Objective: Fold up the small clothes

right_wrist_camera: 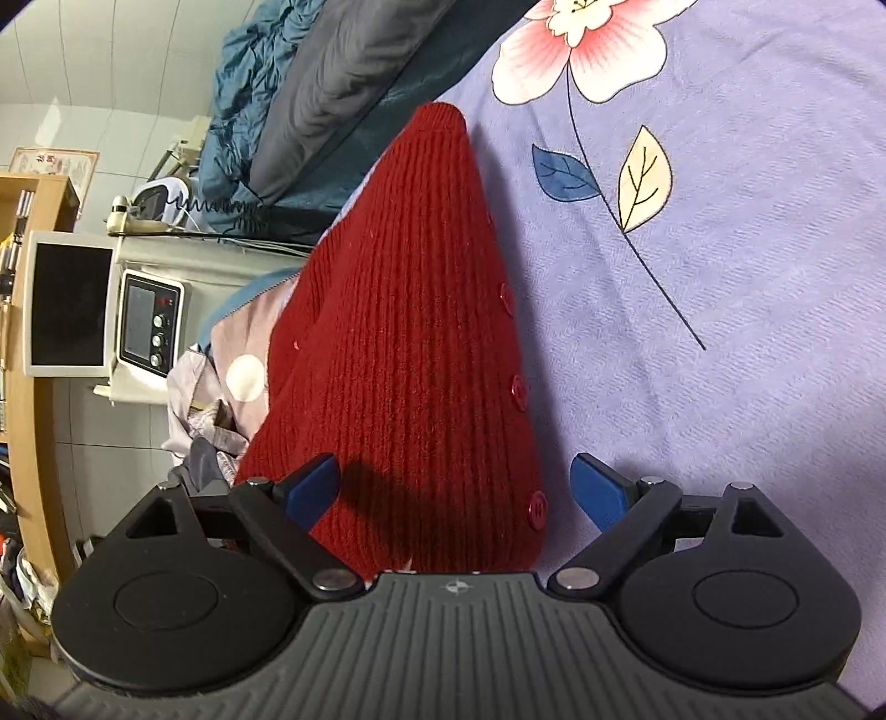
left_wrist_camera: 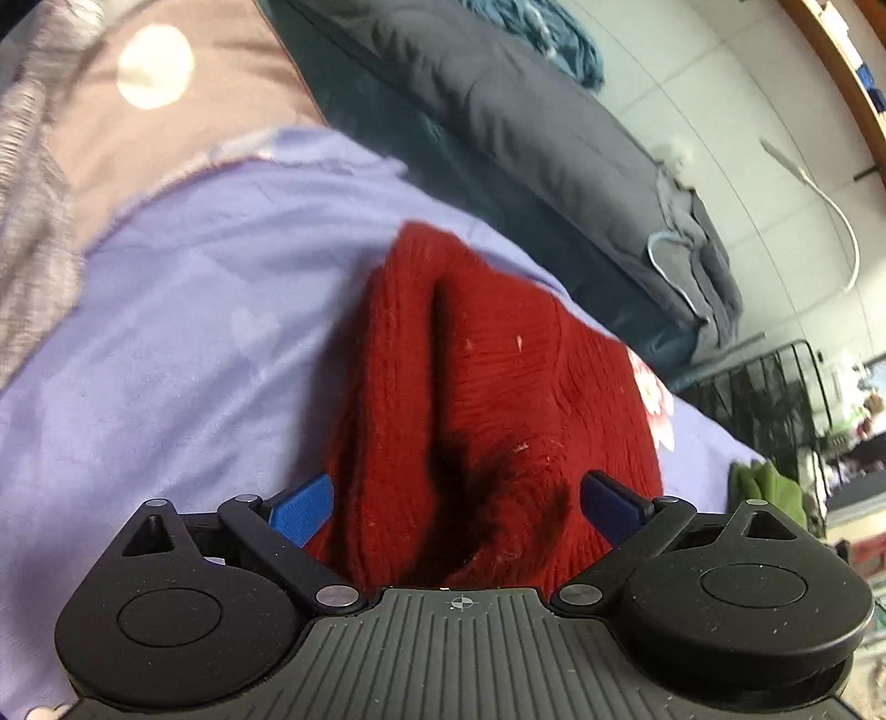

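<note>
On a bed under a lilac floral sheet (right_wrist_camera: 720, 277), the red knit cardigan (right_wrist_camera: 398, 332) lies between both grippers' wide-open, empty jaws, left gripper (left_wrist_camera: 457, 498) and right gripper (right_wrist_camera: 454, 487), its near edge hidden behind their bodies.

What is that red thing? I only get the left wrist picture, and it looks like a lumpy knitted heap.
Observer: A red knitted cardigan; the right wrist view shows a row of red buttons down one edge.
Operator: What is it lying on? I just see plain purple.
Observer: A purple bedsheet, and the right view shows a big pink and white flower printed on it.
Operator: Is the other tool holding it?
Observer: The right gripper has its blue fingers spread open, one over the cardigan, one over the sheet.
Operator: Anything else around?
Observer: Beside the bed stands a white microwave.
</note>
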`<act>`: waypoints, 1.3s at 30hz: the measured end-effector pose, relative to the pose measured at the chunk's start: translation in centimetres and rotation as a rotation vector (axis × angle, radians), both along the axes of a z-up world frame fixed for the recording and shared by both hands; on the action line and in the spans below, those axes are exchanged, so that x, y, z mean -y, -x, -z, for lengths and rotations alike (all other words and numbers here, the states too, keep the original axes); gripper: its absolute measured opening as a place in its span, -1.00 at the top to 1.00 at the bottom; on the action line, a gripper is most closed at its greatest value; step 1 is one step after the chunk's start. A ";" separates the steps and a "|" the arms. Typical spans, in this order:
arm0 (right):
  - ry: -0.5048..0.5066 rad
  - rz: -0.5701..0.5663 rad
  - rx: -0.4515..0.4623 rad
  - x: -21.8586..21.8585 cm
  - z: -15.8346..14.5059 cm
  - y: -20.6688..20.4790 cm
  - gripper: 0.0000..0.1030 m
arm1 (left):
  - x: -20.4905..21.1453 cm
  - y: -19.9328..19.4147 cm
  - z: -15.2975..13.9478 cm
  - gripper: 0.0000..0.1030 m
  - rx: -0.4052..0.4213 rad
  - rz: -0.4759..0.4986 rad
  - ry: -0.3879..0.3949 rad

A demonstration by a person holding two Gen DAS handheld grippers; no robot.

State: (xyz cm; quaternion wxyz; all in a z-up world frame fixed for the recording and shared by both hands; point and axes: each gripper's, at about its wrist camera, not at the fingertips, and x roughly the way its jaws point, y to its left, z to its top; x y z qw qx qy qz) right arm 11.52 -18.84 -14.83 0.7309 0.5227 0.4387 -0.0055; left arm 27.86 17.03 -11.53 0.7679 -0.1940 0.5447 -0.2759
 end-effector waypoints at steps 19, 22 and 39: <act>-0.143 -0.014 0.010 -0.4 4.4 -5.2 -0.92 | 2.0 -5.0 6.8 -1.00 -0.127 0.161 0.041; -0.114 0.003 0.019 -1.0 4.3 -5.6 -0.90 | 3.1 -4.4 6.4 -1.00 -0.093 0.158 0.013; 0.221 -0.093 -0.006 -4.8 -3.8 -0.8 -0.26 | 5.1 4.1 1.7 -1.00 -0.015 0.136 -0.048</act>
